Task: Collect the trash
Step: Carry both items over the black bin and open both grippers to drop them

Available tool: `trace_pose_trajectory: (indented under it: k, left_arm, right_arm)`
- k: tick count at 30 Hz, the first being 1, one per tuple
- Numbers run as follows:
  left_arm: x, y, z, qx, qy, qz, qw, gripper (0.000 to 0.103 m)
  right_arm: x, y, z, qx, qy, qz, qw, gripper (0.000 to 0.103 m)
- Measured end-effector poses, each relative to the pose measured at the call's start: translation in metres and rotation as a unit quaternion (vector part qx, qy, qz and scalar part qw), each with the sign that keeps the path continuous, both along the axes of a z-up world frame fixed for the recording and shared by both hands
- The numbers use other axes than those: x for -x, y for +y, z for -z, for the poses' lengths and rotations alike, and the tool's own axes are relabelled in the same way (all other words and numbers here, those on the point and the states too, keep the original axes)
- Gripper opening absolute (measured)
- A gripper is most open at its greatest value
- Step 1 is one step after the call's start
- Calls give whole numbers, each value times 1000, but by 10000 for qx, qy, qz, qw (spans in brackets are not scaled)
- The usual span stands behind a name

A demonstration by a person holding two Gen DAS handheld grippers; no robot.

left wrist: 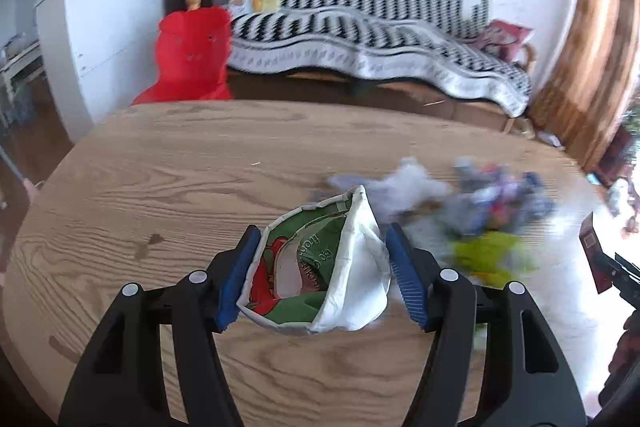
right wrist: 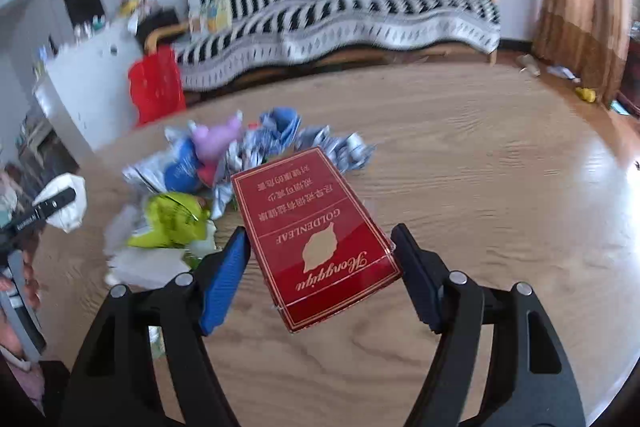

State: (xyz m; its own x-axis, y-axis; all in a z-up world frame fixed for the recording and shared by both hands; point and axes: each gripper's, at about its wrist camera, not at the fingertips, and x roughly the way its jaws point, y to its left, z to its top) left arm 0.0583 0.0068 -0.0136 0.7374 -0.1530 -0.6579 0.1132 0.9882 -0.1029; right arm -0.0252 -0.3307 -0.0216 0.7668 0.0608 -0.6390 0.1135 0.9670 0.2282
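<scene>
My left tool (left wrist: 320, 267) is clamped on a crumpled green-and-white paper wrapper (left wrist: 320, 267) left of the mixed wrapper pile (right wrist: 224, 171) on the wooden surface (left wrist: 180, 155); my right tool (right wrist: 320, 259) pinches a red cardboard cigarette box (right wrist: 312, 235), long axis pointing away, beside that pile.

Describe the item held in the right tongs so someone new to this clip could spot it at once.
Start at the round wooden table in front of the striped sofa. Near the pile of crumpled wrappers, the right tongs grip a flat red cigarette pack. Unlike the soft trash, it is a rigid box with a gold leaf and "GOLDENLEAF".
</scene>
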Motion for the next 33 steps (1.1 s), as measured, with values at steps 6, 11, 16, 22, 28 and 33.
trace_pose_trajectory:
  k: [6, 11, 16, 22, 28, 33]
  left_arm:
    - [74, -103, -31, 232, 60, 1391, 9900, 63]
    - [148, -215, -39, 167, 269, 2746, 9610, 64]
    - [221, -301, 14, -204, 817, 3746, 9233, 64]
    - [257, -341, 114, -410, 1805, 4224, 8873, 64]
    - [243, -350, 123, -572, 1837, 4156, 8889, 63]
    - [240, -351, 135, -562, 2163, 4147, 8821, 63]
  right_arm:
    - [107, -57, -45, -280, -430, 527, 9973, 71]
    - [183, -102, -41, -561, -266, 990, 9931, 71]
    - [245, -143, 7, -923, 233, 1422, 9852, 71]
    - [273, -162, 115, -1928, 1105, 1614, 9615, 70]
    - [278, -168, 160, -2180, 1438, 1697, 9503, 70]
    - [275, -169, 160, -2204, 1462, 1671, 9498, 70]
